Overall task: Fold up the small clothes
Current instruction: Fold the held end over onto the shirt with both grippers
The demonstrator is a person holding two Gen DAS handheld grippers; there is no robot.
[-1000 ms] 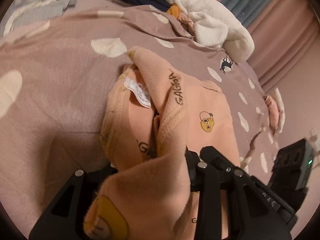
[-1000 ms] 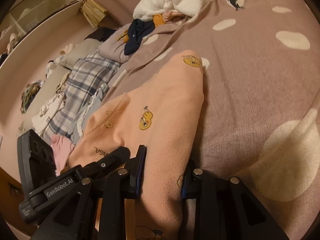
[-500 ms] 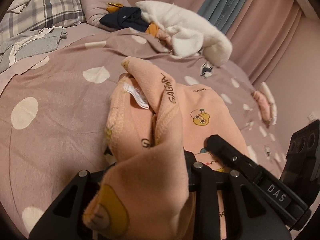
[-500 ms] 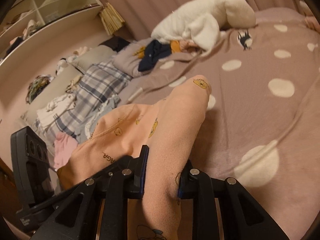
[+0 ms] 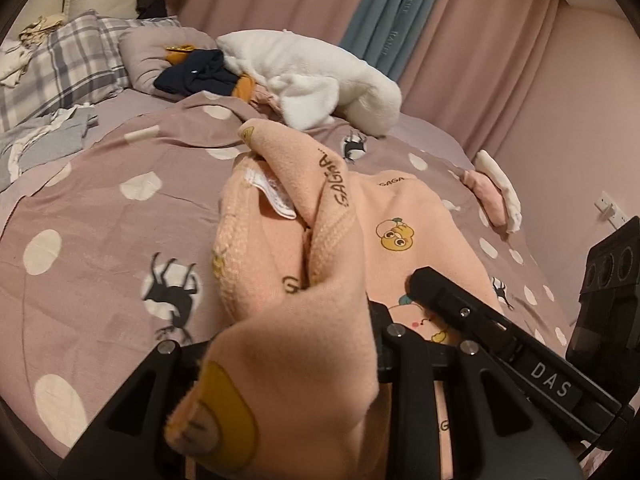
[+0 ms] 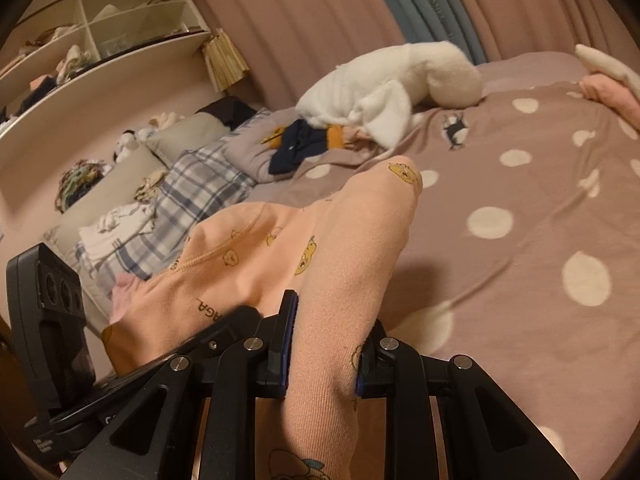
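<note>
A small peach garment (image 5: 404, 216) printed with yellow cartoon animals and "GAGA" lettering hangs lifted over the bed, stretched between both grippers. My left gripper (image 5: 288, 344) is shut on a bunched edge beside the waistband and its white label (image 5: 276, 196); the cloth hides the left finger. My right gripper (image 6: 324, 340) is shut on another fold of the garment (image 6: 352, 240), with cloth pinched between its blue-edged pads (image 6: 286, 340). The right gripper's body (image 5: 500, 344) shows at the lower right of the left wrist view.
A mauve bedspread (image 5: 100, 248) with white dots and dark animal prints lies beneath. A heap of white fleece (image 5: 320, 76), navy and orange clothes lies at the far side. Plaid pillows (image 5: 60, 64), a pink and white bundle (image 5: 496, 196), curtains and wall shelves (image 6: 100, 40) surround the bed.
Both grippers have risen with the peach garment held in them, lifting it off the bedspread. More of the curtains and the far wall has come into view.
</note>
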